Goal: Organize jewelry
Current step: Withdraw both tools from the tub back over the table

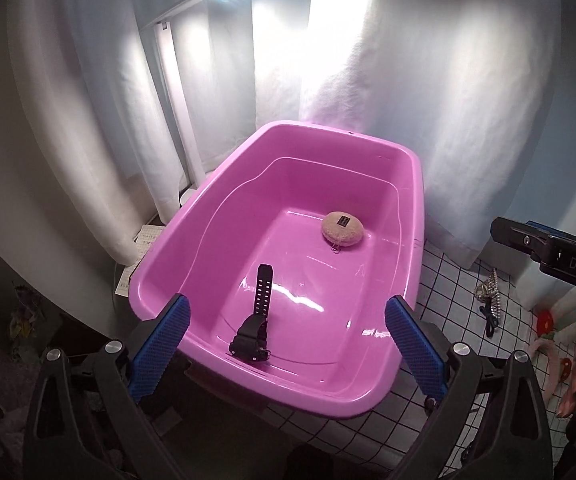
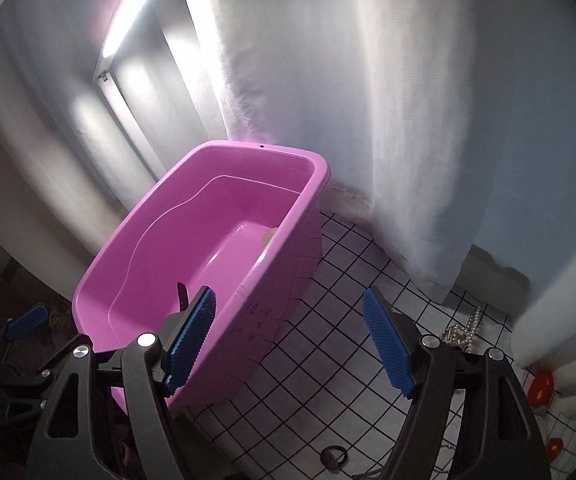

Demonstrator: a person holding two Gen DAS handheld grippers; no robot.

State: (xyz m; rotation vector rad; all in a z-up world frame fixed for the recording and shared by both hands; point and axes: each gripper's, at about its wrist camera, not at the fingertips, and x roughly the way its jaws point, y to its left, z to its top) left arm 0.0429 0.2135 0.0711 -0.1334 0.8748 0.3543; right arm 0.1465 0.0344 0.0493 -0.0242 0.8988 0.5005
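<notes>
pink tub (image 1: 192, 240), black watch (image 1: 258, 312), blue claw pads (image 1: 160, 348), white black-gridded cloth (image 2: 328, 320).

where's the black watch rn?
Left wrist view: black watch lies inside the pink tub, near its front wall, between the open left gripper fingers.

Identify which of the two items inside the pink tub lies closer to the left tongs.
The black watch, lying at the tub's near end just ahead of the left tongs; the round beige pad sits farther back, by the right wall.
</notes>
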